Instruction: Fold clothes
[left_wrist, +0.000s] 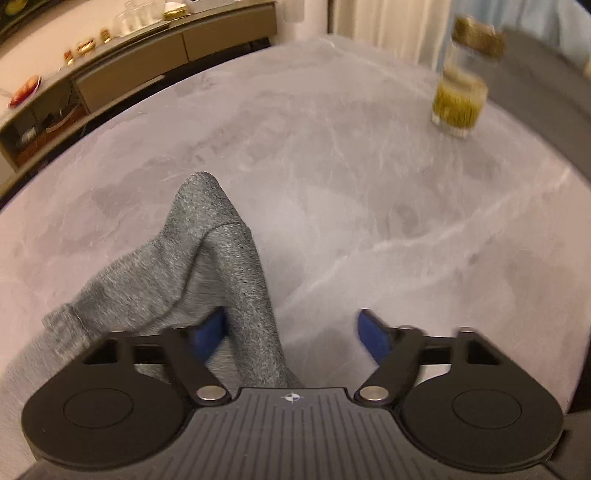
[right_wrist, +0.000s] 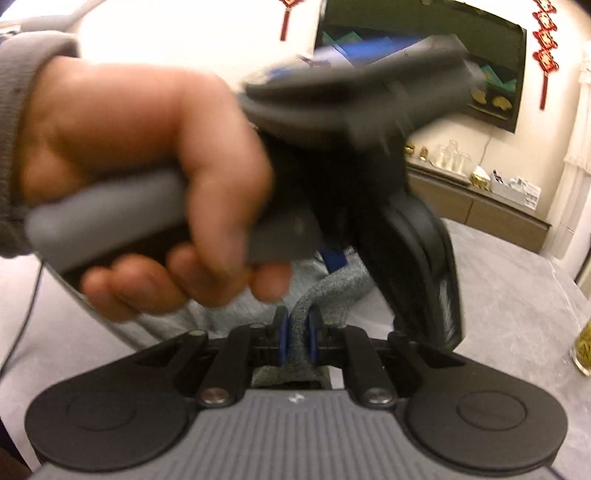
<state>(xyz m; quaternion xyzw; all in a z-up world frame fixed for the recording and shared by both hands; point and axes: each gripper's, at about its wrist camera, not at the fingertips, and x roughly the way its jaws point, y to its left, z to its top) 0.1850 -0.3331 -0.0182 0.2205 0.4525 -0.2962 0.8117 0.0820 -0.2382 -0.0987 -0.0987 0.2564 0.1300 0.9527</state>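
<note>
Right gripper (right_wrist: 295, 334) pinched tight on heathered grey knit garment (left_wrist: 221, 266), likely anchoring one edge; left gripper (left_wrist: 291, 332) half open, cloth between, seemingly ungripped.

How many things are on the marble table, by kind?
Grey garment: 1
Glass jar with green-yellow contents: 1
Total: 2

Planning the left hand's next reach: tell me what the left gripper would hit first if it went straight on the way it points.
Probably the grey garment, which lies between the open left gripper pads, beside the left one; beyond it, bare marble table. Depth is unclear.
</note>
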